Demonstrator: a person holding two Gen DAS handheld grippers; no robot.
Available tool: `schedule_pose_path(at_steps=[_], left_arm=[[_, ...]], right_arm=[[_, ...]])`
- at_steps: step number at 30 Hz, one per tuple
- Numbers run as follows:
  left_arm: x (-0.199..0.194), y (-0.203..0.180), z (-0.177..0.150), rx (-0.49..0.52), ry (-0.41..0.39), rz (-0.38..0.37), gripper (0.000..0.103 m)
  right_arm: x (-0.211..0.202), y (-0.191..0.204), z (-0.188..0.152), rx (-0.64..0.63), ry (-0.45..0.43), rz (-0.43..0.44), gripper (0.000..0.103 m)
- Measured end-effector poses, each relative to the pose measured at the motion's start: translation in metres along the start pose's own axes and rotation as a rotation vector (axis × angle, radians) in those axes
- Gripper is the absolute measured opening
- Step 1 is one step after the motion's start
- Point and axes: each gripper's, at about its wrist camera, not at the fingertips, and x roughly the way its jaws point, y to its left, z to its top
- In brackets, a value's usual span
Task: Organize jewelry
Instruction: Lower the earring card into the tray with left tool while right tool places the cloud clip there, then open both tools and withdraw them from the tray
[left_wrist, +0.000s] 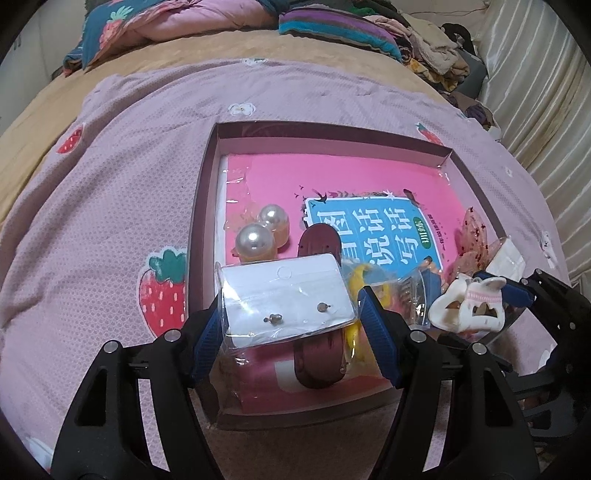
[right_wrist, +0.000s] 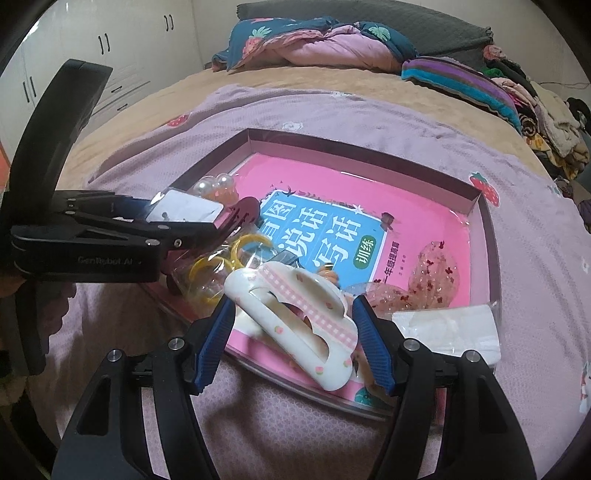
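My left gripper (left_wrist: 291, 299) is clamped on a clear plastic sleeve holding a white card with two small stud earrings (left_wrist: 286, 297), its blue pads pressing both short edges; the sleeve hangs above the near-left part of the shallow mauve cardboard tray (left_wrist: 334, 138) that sits on the pink strawberry-print bedspread (left_wrist: 122, 177). My right gripper (right_wrist: 293, 325) has a white cloud-shaped plastic hair claw with a pink gingham stripe (right_wrist: 295, 317) between its pads, tilted over the tray's near edge. I cannot tell whether those pads actually press on it (the right pad looks a shade clear of the claw). Inside the tray lies a pink book with a blue title panel (left_wrist: 373, 236), and on it two big pearl hair ties (left_wrist: 258, 230) at the left, a dark maroon oval clip (left_wrist: 317, 240) under the sleeve, yellow rings in a clear bag (right_wrist: 218, 266), and a translucent glitter-flecked claw (right_wrist: 432, 277) beside a folded white tissue packet (right_wrist: 447, 328) at the right.
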Motion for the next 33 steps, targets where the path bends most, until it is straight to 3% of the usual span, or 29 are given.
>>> schedule_pose_path(at_steps=[6, 12, 18, 25, 33], left_arm=[[-0.002, 0.000, 0.001, 0.001, 0.001, 0.007, 0.064], [-0.019, -0.003, 0.003, -0.003, -0.032, 0.018, 0.080], [-0.051, -0.012, 0.003, -0.002, -0.089, 0.033, 0.094], [-0.100, -0.027, -0.007, 0.008, -0.171, 0.035, 0.093], [-0.139, -0.043, -0.045, 0.020, -0.228, 0.041, 0.094]], right_arm=[[-0.009, 0.003, -0.002, -0.005, -0.014, -0.026, 0.080], [-0.039, 0.003, -0.009, 0.014, -0.067, -0.049, 0.091], [-0.083, -0.001, -0.017, 0.059, -0.151, -0.068, 0.095], [-0.137, 0.000, -0.031, 0.111, -0.243, -0.085, 0.098], [-0.173, 0.009, -0.058, 0.140, -0.292, -0.104, 0.099]])
